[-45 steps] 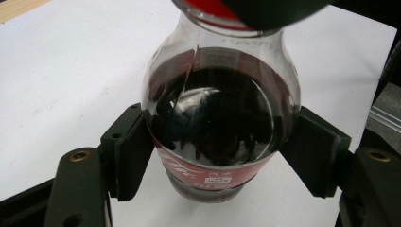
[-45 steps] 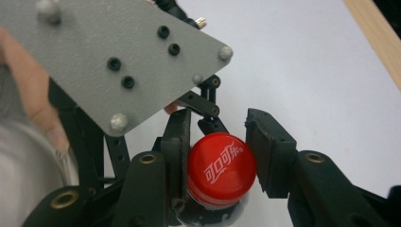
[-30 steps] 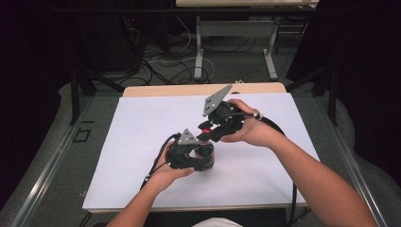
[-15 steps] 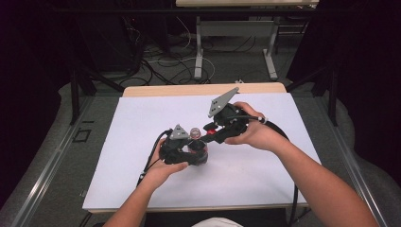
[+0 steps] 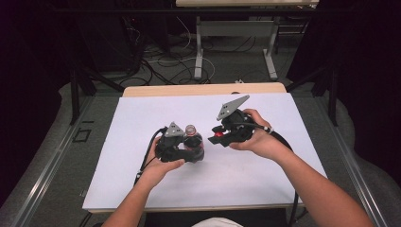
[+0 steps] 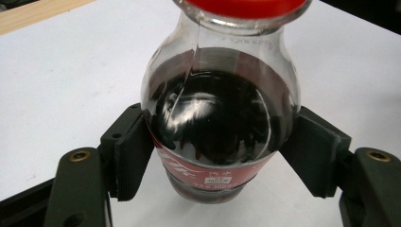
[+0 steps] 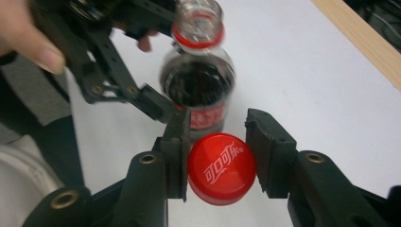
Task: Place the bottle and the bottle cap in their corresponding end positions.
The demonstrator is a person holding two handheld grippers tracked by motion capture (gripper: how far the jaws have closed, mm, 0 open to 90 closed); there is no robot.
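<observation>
A small cola bottle [image 5: 191,136] stands upright on the white sheet, its neck open and a red ring around it. My left gripper [image 5: 194,150] is shut on its body, and the pads [image 6: 135,156] press the bottle [image 6: 222,118] from both sides at the label. My right gripper [image 5: 216,138] hovers just to the right of the bottle, shut on the red bottle cap [image 5: 218,135]. In the right gripper view the cap [image 7: 221,168] sits edge-on between the jaws, with the open bottle [image 7: 198,80] and the left gripper [image 7: 118,82] beyond it.
A white sheet [image 5: 132,123] covers the table, with a wooden strip [image 5: 203,89] along its far edge. Cables trail from both grippers toward the near edge. Desk legs and floor cables lie beyond the table.
The two grippers were together at the bottle's top. Now the right one has drawn back to the right with the cap, and the left has shifted slightly left with the bottle.
</observation>
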